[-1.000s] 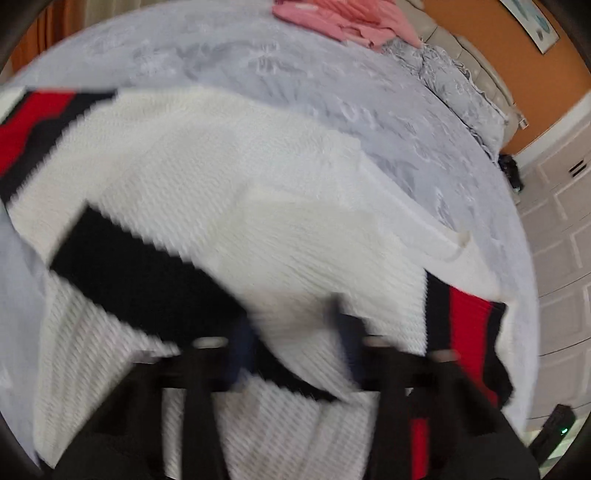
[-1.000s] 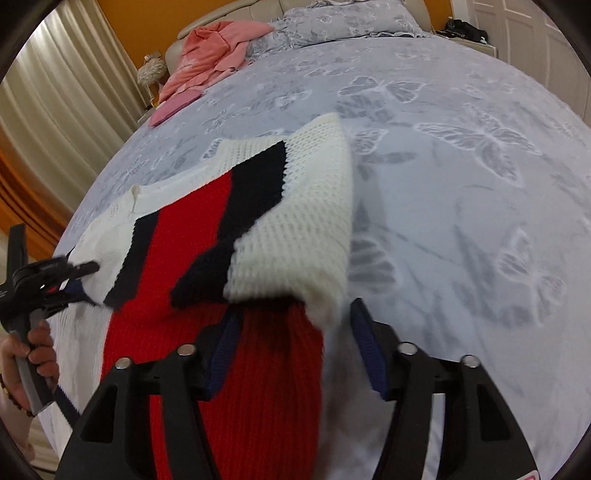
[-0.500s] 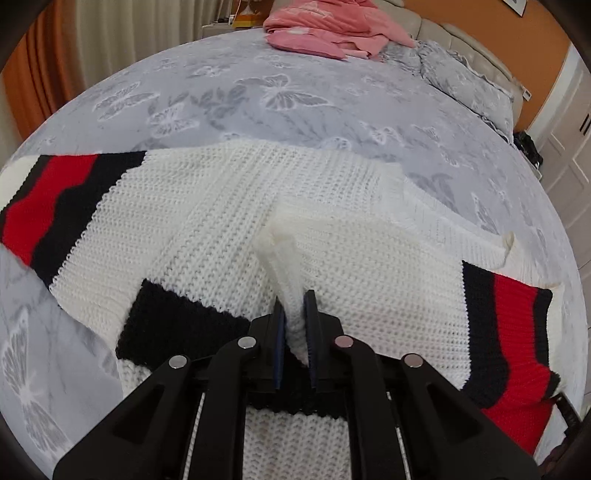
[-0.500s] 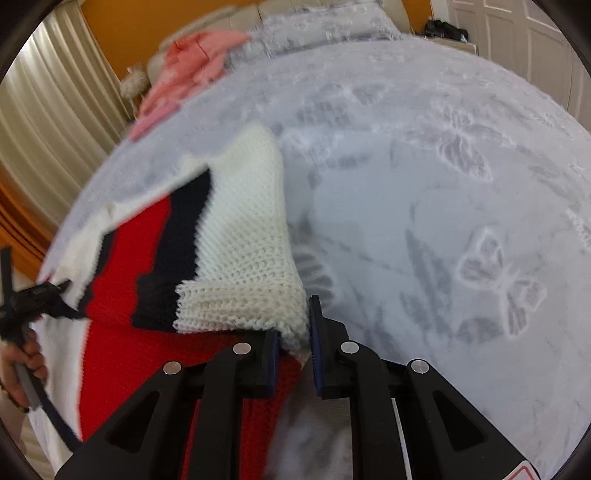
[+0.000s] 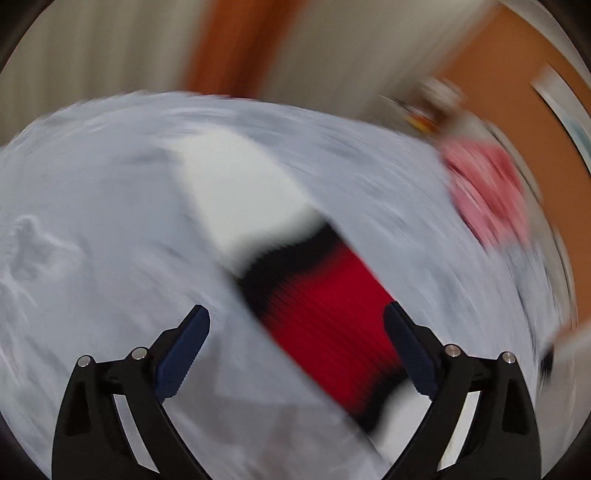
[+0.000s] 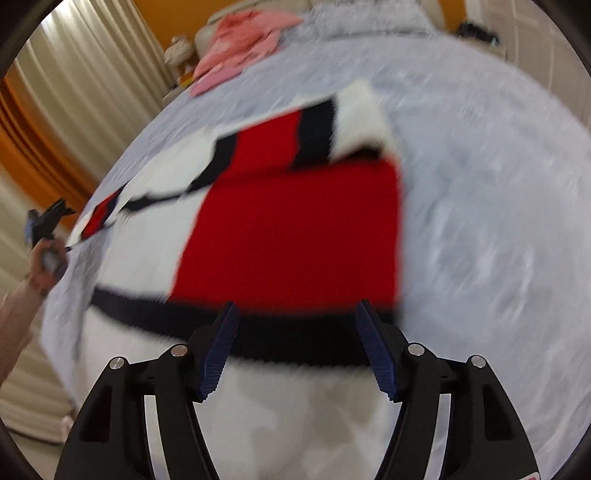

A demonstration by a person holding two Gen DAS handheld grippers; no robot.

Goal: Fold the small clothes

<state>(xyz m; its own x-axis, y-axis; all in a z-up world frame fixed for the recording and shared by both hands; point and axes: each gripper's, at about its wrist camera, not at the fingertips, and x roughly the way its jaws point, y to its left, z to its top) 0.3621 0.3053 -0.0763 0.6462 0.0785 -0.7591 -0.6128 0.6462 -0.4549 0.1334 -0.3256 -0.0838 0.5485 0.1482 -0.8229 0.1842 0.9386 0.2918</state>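
Observation:
A white knit sweater with red and black bands (image 6: 288, 236) lies on the grey bed (image 6: 480, 221). Its right sleeve is folded across the body, the cuff (image 6: 354, 122) at the far end. My right gripper (image 6: 297, 343) is open and empty, just above the black band at the sweater's near side. In the blurred left wrist view, the left sleeve (image 5: 295, 266) stretches out on the bed (image 5: 92, 258), white, then black, then red. My left gripper (image 5: 295, 350) is open and empty above that sleeve. The left gripper also shows in the right wrist view (image 6: 44, 229).
Pink clothes (image 6: 243, 44) lie at the head of the bed, also in the left wrist view (image 5: 487, 192). Cream curtains (image 6: 81, 92) and an orange wall stand beyond the bed. A pillow (image 6: 351, 18) lies by the headboard.
Both grippers have opened and let go of the sweater. The right sleeve now lies folded over the body. The left gripper has swung fast toward the left sleeve.

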